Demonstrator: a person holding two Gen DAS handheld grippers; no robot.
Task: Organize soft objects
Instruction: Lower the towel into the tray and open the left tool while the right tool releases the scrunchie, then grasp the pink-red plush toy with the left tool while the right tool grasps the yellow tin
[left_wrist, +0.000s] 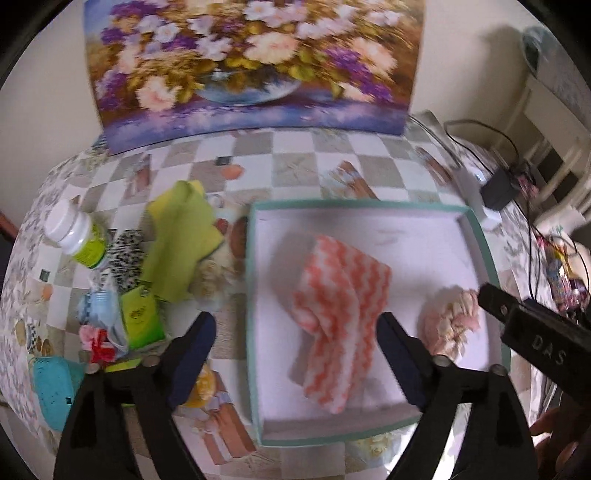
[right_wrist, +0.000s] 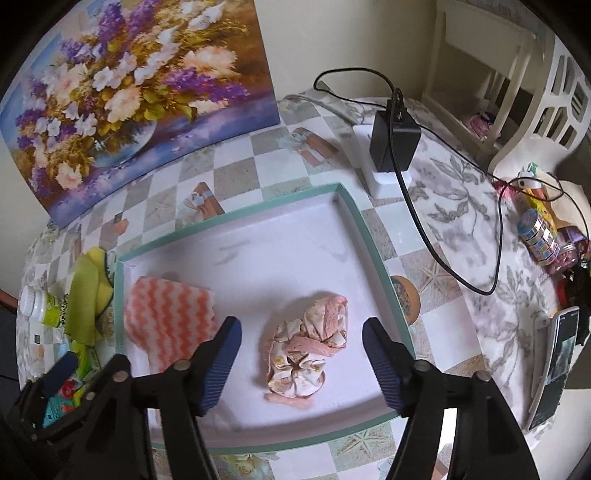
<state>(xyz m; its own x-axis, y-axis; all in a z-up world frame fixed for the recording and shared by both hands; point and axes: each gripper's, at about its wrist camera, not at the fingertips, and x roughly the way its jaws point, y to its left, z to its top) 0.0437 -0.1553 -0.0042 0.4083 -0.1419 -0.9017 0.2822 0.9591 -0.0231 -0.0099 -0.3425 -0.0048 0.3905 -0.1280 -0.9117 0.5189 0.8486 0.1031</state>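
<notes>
A white tray with a teal rim (left_wrist: 255, 295) (right_wrist: 373, 236) lies on the table. In it lie an orange-and-white zigzag cloth (left_wrist: 340, 306) (right_wrist: 166, 317) and a bunched pink floral fabric piece (left_wrist: 448, 321) (right_wrist: 310, 354). A yellow-green cloth (left_wrist: 181, 240) (right_wrist: 83, 299) lies left of the tray. My left gripper (left_wrist: 295, 354) is open and empty above the tray's near left edge. My right gripper (right_wrist: 301, 365) is open and empty, with its fingers either side of the floral piece, above it.
A white-capped bottle (left_wrist: 75, 236), a leopard-print item (left_wrist: 127, 258), a green packet (left_wrist: 142, 319), a teal item (left_wrist: 53, 391) and small things crowd the left. A charger on a white power strip (right_wrist: 391, 147) with cables, a phone (right_wrist: 554, 365) and a flower painting (right_wrist: 129, 92) stand around.
</notes>
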